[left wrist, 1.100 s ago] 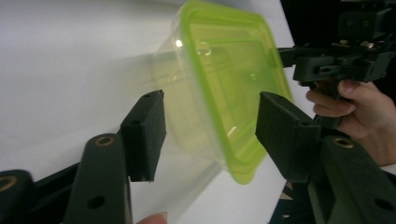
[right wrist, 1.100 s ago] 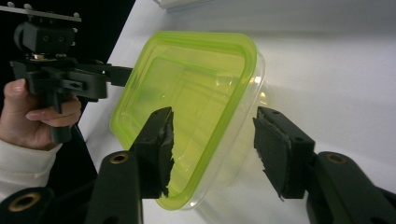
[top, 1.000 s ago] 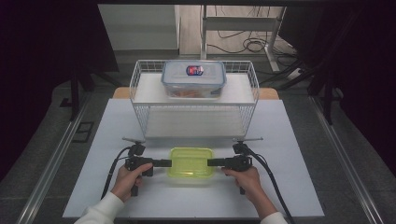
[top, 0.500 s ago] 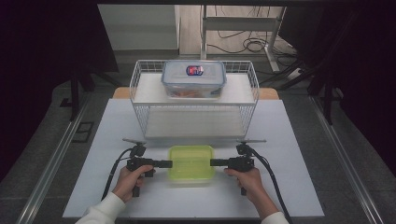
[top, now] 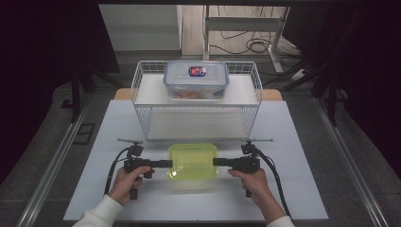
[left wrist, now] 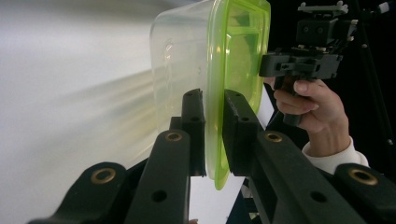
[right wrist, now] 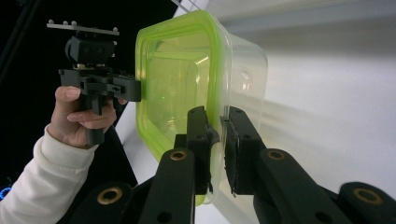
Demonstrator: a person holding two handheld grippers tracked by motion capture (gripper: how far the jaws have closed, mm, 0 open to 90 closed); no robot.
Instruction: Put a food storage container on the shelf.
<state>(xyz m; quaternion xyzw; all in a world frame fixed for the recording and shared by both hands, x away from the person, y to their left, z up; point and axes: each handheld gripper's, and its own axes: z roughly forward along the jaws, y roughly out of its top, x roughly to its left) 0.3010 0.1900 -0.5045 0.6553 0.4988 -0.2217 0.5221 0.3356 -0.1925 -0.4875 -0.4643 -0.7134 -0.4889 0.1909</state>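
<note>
1. Nearest the camera in the high view, the person's forearms come in from the bottom edge; both sleeves are cut off there.
2. The left gripper (top: pixel 166 164) is held level in the left hand (top: pixel 125 182), pointing inward. Its jaws have just been closing and now pinch the left rim of the green-lidded container (top: pixel 193 160), with the lid's edge between the pads.
3. In the left gripper view that rim runs between the 2 black jaws; the container's lower corner is hidden behind them.
4. The right gripper (top: pixel 218 162), in the right hand (top: pixel 251 181), mirrors it. Its jaws have also just been closing and now clamp the container's right rim.
5. In the right gripper view the clear wall and the green lid sit between the pads, and the base of the container is cut off by the jaws.
6. The container hangs between the 2 grippers above the white desk (top: pixel 302 179), near its front. A soft shadow lies under it; whether it touches the desk cannot be told.
7. What is inside the container cannot be made out through the tinted lid.
8. Farther back stands a white wire basket (top: pixel 142 94), holding a clear box with a blue-grey lid (top: pixel 196 78). Its contents are blurred, only an orange tint showing.
9. Beyond the desk the room is dark, with cables (top: pixel 246 45) on the floor.
</note>
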